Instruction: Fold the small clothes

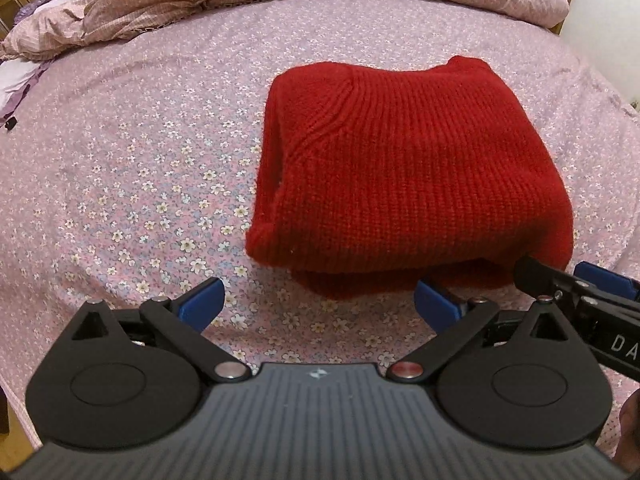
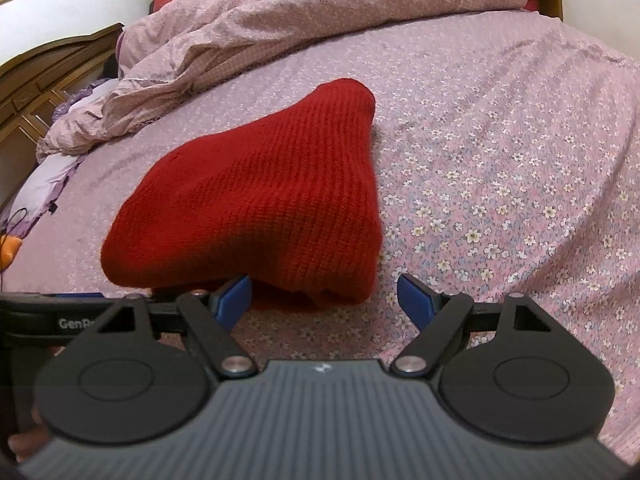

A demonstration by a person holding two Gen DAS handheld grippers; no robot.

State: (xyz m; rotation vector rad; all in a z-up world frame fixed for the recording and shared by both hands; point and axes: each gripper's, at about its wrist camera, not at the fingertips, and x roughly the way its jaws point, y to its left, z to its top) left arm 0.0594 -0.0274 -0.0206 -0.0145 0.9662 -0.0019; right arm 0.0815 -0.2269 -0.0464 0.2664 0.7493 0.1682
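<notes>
A red knitted sweater (image 1: 408, 168) lies folded into a thick block on the flowered bed sheet (image 1: 140, 168). My left gripper (image 1: 320, 304) is open and empty, just in front of the sweater's near left corner. The right gripper (image 1: 592, 280) shows at the right edge of that view, next to the sweater's near right corner. In the right wrist view the sweater (image 2: 264, 200) lies ahead and to the left. My right gripper (image 2: 326, 298) is open and empty, its jaws wide apart at the sweater's near edge. The left gripper's body (image 2: 60, 316) shows at the far left.
A crumpled pink duvet (image 1: 168, 4) is heaped along the far side of the bed, also in the right wrist view (image 2: 320, 12). A wooden headboard (image 2: 44, 80) stands at the left. A purple cloth (image 1: 16, 80) lies at the far left edge.
</notes>
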